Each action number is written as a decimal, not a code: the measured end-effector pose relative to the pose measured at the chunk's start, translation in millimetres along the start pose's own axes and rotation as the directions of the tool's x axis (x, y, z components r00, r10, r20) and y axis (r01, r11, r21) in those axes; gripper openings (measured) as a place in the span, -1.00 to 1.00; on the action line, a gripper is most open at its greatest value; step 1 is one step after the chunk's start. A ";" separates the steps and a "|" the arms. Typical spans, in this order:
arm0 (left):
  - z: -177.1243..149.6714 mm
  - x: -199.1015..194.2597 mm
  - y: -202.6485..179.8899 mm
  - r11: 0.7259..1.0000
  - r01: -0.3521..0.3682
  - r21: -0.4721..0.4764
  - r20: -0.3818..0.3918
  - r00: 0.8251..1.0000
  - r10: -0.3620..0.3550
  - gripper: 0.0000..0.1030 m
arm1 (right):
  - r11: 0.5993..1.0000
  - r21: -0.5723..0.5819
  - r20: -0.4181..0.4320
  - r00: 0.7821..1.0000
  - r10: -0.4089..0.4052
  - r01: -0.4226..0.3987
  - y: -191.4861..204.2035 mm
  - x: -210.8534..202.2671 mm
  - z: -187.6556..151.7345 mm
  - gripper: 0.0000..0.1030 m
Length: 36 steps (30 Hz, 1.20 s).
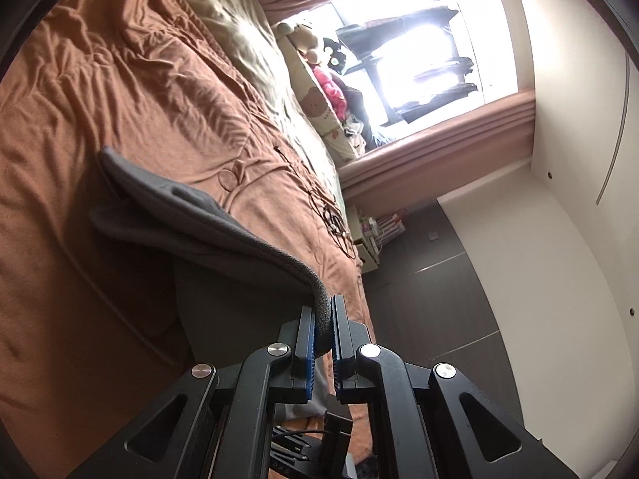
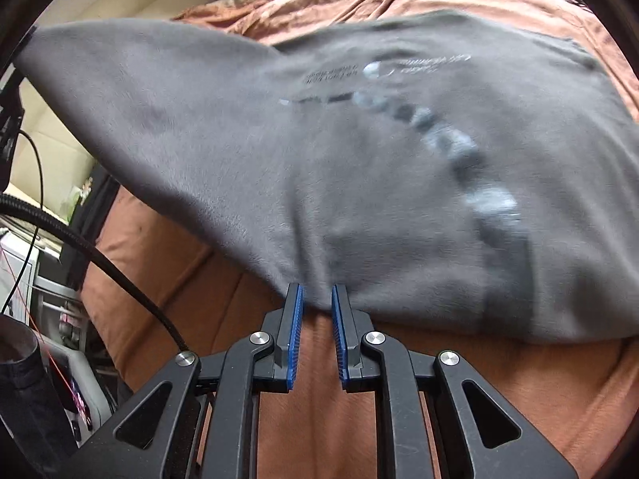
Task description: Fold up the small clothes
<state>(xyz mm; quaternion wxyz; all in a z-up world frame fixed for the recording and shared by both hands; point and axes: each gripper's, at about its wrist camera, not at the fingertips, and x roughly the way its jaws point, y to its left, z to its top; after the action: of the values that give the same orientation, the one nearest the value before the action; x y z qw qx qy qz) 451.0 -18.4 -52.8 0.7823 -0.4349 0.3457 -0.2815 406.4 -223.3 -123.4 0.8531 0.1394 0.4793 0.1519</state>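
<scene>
Grey garment [image 2: 319, 159] edge in both grippers

The pale print [image 2: 451, 135] on the grey shirt [image 2: 279, 151] is smeared by blur and cannot be read. The shirt's far corner, left of that print, runs off the frame edge. Its hem seems pinched between the right gripper [image 2: 317, 293] fingertips, though folds hide the contact.
</scene>
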 end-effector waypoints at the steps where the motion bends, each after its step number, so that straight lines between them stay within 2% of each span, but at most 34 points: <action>1: -0.5 4.8 -5.2 1.000 0.004 0.006 -0.008 1.000 -0.004 -0.88 | 1.000 0.008 0.014 1.000 0.006 -0.006 -5.1 -7.4 -1.6 -0.77; 11: -17.5 59.9 -54.5 0.996 0.028 0.087 -0.102 0.995 -0.019 -0.87 | 0.996 0.092 0.164 0.986 -0.020 0.005 -52.9 -89.8 -24.2 -0.72; 13: -22.2 71.9 -62.9 0.994 0.037 0.099 -0.124 0.992 -0.025 -0.87 | 0.994 0.111 0.187 0.982 -0.027 0.007 -61.5 -102.2 -28.3 -0.40; 14: -24.4 77.2 -66.3 0.994 0.041 0.104 -0.135 0.990 -0.027 -0.87 | 0.992 0.124 0.208 0.978 -0.032 0.007 -67.4 -110.9 -32.2 -0.16; 15: -27.9 85.5 -71.5 0.993 0.047 0.111 -0.150 0.988 -0.030 -0.87 | 0.991 0.133 0.221 0.975 -0.036 0.006 -72.1 -117.4 -34.7 -0.09; 25: -63.0 152.0 -101.3 0.985 0.078 0.156 -0.279 0.960 -0.032 -0.87 | 0.973 0.229 0.272 0.961 -0.052 -0.012 -121.6 -163.7 -73.4 -0.09; 32: -101.4 199.5 -103.8 0.984 0.078 0.160 -0.377 0.926 -0.012 -0.87 | 0.965 0.261 0.280 0.957 -0.076 0.000 -142.9 -183.6 -88.7 -0.09; 36: -129.5 225.5 -101.5 0.983 0.065 0.170 -0.441 0.897 0.017 -0.87 | 0.960 0.280 0.276 0.957 -0.093 0.013 -152.0 -186.5 -92.9 -0.09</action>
<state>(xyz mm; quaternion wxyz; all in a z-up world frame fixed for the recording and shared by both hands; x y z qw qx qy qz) 471.0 -295.5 -80.2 0.7166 -0.2914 0.4813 -0.4122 253.4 -427.1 -83.6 0.8894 0.2643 0.3710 0.0388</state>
